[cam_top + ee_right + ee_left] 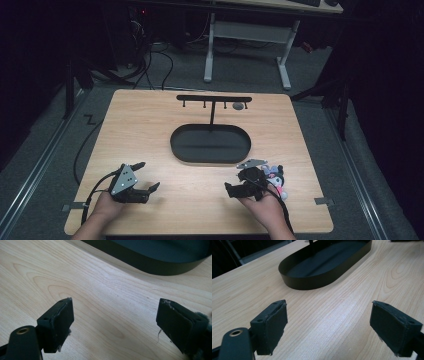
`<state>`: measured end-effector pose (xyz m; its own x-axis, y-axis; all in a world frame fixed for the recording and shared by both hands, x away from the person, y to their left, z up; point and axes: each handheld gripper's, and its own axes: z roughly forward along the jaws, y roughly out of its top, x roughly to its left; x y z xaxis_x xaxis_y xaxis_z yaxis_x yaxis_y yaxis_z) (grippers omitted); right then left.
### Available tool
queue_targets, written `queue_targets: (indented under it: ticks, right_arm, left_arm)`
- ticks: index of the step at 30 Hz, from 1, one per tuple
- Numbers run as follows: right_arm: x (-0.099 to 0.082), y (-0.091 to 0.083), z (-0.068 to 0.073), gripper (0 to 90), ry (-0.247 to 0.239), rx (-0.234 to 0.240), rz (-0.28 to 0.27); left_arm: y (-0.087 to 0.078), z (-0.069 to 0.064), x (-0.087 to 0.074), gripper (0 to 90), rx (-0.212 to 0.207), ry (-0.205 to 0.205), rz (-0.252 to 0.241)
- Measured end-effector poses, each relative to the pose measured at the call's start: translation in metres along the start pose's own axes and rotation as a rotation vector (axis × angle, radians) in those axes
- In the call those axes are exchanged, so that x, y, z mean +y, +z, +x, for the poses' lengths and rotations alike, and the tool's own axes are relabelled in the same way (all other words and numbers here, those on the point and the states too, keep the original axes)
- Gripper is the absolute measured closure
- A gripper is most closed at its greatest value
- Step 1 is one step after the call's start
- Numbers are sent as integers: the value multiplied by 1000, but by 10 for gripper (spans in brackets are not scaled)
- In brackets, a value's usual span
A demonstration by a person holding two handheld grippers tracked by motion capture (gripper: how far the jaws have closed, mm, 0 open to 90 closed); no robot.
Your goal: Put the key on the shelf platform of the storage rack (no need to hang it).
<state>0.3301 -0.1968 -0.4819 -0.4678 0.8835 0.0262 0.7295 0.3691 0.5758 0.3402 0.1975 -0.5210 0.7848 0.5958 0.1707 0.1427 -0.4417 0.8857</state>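
Observation:
A black oval tray lies mid-table, and a black T-shaped rack with small hooks rises from its far side. A small grey object hangs near the rack's right end. A black, white and pink plush toy lies on the table just right of my right gripper. That gripper is open over bare wood. My left gripper stands open near the front left, nothing between its pads. The left gripper view has the tray ahead of the open left gripper. In the right gripper view, the right gripper is wide apart, the tray wall beyond.
The wooden table has bare room left of the tray and along the front between the hands. A white-legged desk stands behind the table. Cables trail off the left edge to the floor.

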Motion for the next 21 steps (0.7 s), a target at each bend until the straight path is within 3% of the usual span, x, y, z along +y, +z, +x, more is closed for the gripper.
queue_targets:
  ticks: [7, 12, 21]
  right_arm:
    - [6, -1, -3, 149, 6, 22, 58]
    - [9, 4, 3, 148, -35, 24, 141]
    - [17, 4, 10, 148, -66, 45, 235]
  left_arm:
    - [0, 0, 0, 154, 1, 1, -2]
    - [-1, -1, 0, 154, 5, 2, 0]
    - [-1, -1, 0, 154, 9, 1, -1]
